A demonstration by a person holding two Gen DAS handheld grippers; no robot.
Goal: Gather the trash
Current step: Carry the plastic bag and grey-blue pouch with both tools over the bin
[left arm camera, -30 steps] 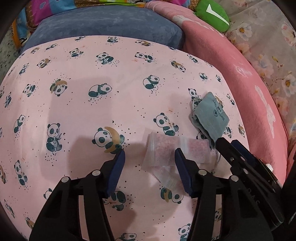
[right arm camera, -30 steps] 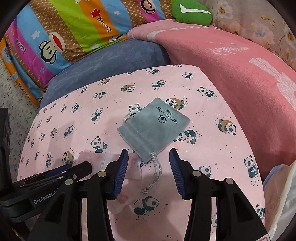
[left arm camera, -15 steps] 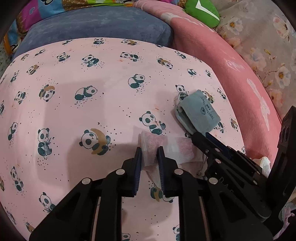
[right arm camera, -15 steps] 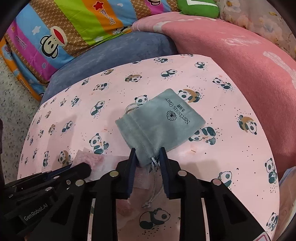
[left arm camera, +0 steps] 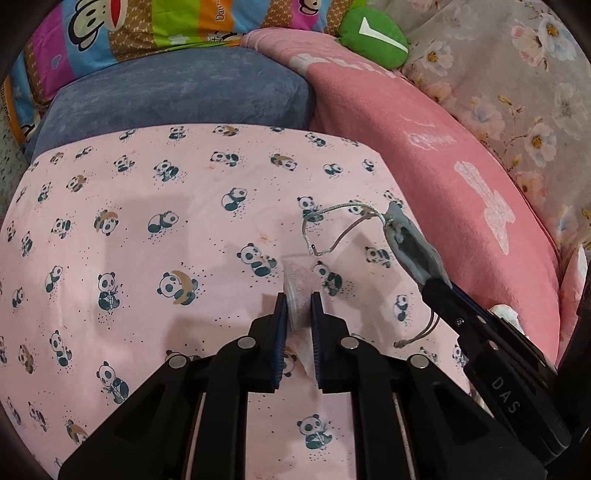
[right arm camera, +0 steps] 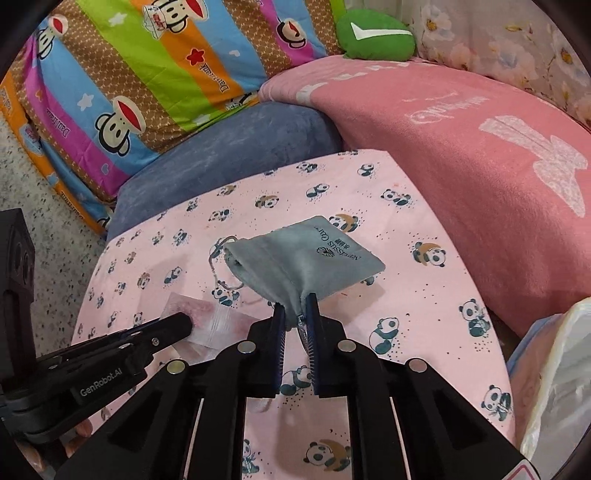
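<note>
My left tongs (left arm camera: 298, 306) pinched only the plastic bag's (left arm camera: 300, 286) edge, so it might slip; my right tongs (right arm camera: 295, 314) clamped the grey pouch's (right arm camera: 303, 258) corner, cord dangling, liable to snag.

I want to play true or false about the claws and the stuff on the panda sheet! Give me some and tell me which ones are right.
1. The right claw pinches the grey pouch. True.
2. The left claw is wide open. False: it is shut on the clear plastic baggie.
3. The pouch has printed writing on it. True.
4. The panda sheet is blue. False: it is pink.
5. A green cushion sits behind the pink blanket. True.
</note>
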